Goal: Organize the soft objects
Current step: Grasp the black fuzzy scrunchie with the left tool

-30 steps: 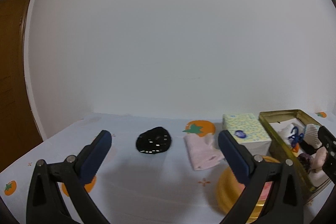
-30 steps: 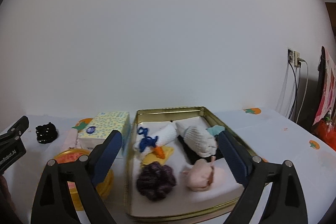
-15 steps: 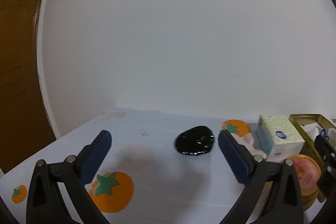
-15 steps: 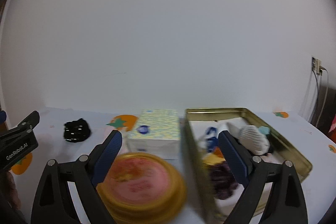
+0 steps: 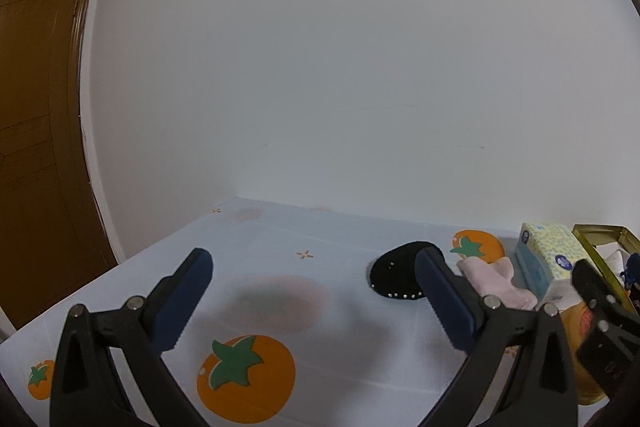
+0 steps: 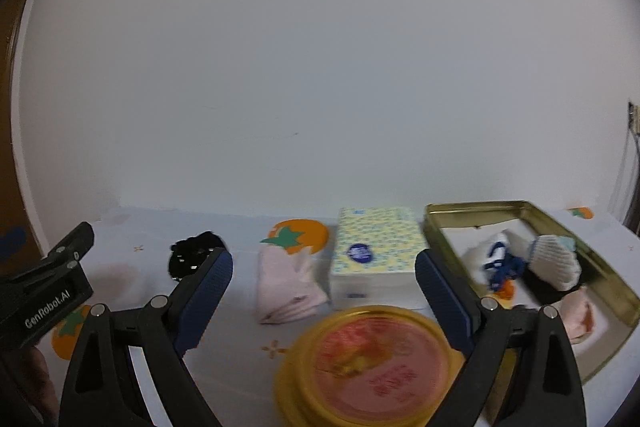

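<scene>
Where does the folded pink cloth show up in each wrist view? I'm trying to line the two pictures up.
Left wrist: pink cloth at lower right, just beyond the left gripper, between the black item and the tissue box.
Right wrist: pink cloth left of centre, between the right gripper's open fingers.
Shared landmark: the tissue box, directly right of the cloth in both.
</scene>
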The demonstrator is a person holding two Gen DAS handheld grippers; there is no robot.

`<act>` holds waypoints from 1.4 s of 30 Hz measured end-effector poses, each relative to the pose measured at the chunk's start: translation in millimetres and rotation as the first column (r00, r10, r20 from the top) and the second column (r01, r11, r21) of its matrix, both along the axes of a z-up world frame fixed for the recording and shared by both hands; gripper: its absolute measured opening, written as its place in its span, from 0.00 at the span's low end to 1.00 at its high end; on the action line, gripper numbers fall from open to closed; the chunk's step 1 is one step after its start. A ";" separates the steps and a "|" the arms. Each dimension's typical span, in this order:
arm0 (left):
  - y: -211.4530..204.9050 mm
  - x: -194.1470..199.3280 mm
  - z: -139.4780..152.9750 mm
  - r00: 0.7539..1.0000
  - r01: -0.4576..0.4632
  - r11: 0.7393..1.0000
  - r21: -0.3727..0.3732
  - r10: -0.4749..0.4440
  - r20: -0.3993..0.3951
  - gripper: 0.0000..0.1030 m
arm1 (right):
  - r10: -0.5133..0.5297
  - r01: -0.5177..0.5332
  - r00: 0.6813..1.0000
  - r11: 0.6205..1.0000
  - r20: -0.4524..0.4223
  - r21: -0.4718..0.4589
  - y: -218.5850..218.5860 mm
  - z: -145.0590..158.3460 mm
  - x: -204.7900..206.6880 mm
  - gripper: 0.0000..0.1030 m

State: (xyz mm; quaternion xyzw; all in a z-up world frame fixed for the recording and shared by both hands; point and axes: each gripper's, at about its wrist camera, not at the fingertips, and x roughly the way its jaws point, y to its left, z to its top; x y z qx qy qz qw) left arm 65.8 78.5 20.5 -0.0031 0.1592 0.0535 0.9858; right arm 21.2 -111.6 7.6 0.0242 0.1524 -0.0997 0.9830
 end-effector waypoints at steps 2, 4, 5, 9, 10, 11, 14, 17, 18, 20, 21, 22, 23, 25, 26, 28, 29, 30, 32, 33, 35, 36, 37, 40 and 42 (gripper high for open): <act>0.9 0.4 0.7 1.000 -0.002 1.000 -0.002 0.002 -0.002 1.00 | 0.013 -0.013 1.000 1.000 -0.007 0.015 4.7 -0.8 4.9 0.92; 1.0 0.8 0.1 1.000 -0.001 1.000 -0.004 0.001 -0.004 1.00 | 0.014 -0.014 1.000 1.000 -0.012 0.016 9.2 -1.5 8.7 0.93; 0.8 1.6 -0.2 1.000 0.002 1.000 -0.003 -0.002 -0.006 1.00 | 0.017 -0.017 1.000 1.000 -0.013 0.014 10.7 -1.7 9.7 0.93; -0.2 6.7 -3.7 1.000 0.008 1.000 0.024 -0.007 -0.018 1.00 | 0.022 -0.022 1.000 0.999 -0.007 0.026 11.0 -1.2 11.5 0.93; -0.3 6.2 -4.1 1.000 0.008 1.000 0.028 -0.008 -0.021 1.00 | 0.014 -0.014 1.000 0.999 -0.007 0.036 8.8 -1.5 12.2 0.93; 0.6 7.8 -5.2 1.000 0.012 0.999 0.030 -0.011 -0.027 1.00 | 0.003 -0.003 1.000 0.999 -0.010 0.046 6.5 -1.8 13.4 0.93; -0.9 14.3 -7.6 0.998 0.035 0.999 0.038 -0.033 -0.060 1.00 | -0.024 0.025 1.000 0.998 -0.016 0.064 1.1 -2.4 20.2 0.93; -1.6 26.8 -10.2 0.991 0.077 0.997 0.032 -0.073 -0.107 1.00 | -0.039 0.041 0.999 0.997 -0.026 0.065 0.3 -3.0 28.0 0.93; -3.1 30.8 -11.3 0.989 0.095 0.995 0.028 -0.091 -0.120 1.00 | -0.040 0.042 0.999 0.997 -0.032 0.065 0.6 -3.3 30.2 0.93; -9.1 44.5 -15.4 0.979 0.132 0.991 0.025 -0.127 -0.162 1.00 | -0.036 0.039 0.998 0.997 -0.051 0.065 0.8 -4.6 34.3 0.93; -12.8 50.9 -18.5 0.972 0.154 0.988 0.024 -0.147 -0.186 1.00 | -0.032 0.036 0.998 0.997 -0.052 0.069 0.2 -4.8 34.1 0.93; -17.7 56.8 -20.3 0.965 0.174 0.984 0.024 -0.165 -0.204 1.00 | -0.032 0.036 0.998 0.996 -0.044 0.078 -1.5 -4.7 32.2 0.93; -25.4 65.5 -21.5 0.957 0.201 0.979 0.033 -0.189 -0.221 1.00 | -0.039 0.042 0.999 0.995 -0.034 0.087 -3.5 -4.5 29.3 0.93; -36.1 78.7 -22.6 0.947 0.228 0.972 0.047 -0.211 -0.242 1.00 | -0.053 0.054 0.999 0.993 -0.014 0.106 -7.4 -4.1 23.8 0.93; -43.2 89.7 -23.9 0.940 0.240 0.970 0.046 -0.220 -0.261 1.00 | -0.059 0.060 0.998 0.992 -0.009 0.113 -8.7 -4.1 22.4 0.93; -51.2 104.9 -28.3 0.925 0.255 0.967 0.030 -0.235 -0.300 1.00 | -0.070 0.071 0.998 0.990 -0.011 0.125 -11.3 -4.4 22.0 0.93; -57.5 116.9 -32.9 0.914 0.254 0.967 0.025 -0.231 -0.334 1.00 | -0.071 0.072 0.997 0.989 -0.016 0.128 -12.1 -4.8 23.0 0.93; -61.9 125.1 -37.3 0.907 0.246 0.969 0.033 -0.218 -0.359 1.00 | -0.070 0.072 0.997 0.989 -0.023 0.129 -12.4 -5.0 24.6 0.93; -69.7 142.0 -48.7 0.880 0.242 0.969 0.042 -0.201 -0.430 1.00 | -0.066 0.070 0.997 0.989 -0.039 0.130 -12.5 -5.9 28.0 0.93; -71.3 146.9 -51.8 0.867 0.249 0.968 0.032 -0.208 -0.454 1.00 | -0.064 0.069 0.997 0.989 -0.044 0.131 -12.7 -6.2 29.1 0.93; -76.2 155.2 -58.9 0.838 0.263 0.965 0.019 -0.218 -0.499 0.99 | -0.063 0.069 0.997 0.989 -0.048 0.133 -12.9 -6.6 30.0 0.93; -78.2 158.0 -62.2 0.826 0.268 0.963 0.022 -0.218 -0.519 0.97 | -0.063 0.069 0.997 0.989 -0.050 0.133 -12.7 -6.7 30.4 0.93; -79.5 159.8 -65.0 0.816 0.274 0.962 0.017 -0.223 -0.534 0.86 | -0.061 0.068 0.997 0.989 -0.052 0.133 -12.5 -7.0 30.8 0.93; -74.0 162.7 -68.7 0.794 0.284 0.957 -0.053 -0.266 -0.547 0.67 | -0.056 0.064 0.996 0.989 -0.064 0.134 -12.9 -8.0 33.2 0.93; -65.5 164.2 -70.0 0.789 0.271 0.956 -0.114 -0.288 -0.542 0.59 | -0.059 0.068 0.996 0.988 -0.070 0.137 -13.4 -8.4 34.2 0.93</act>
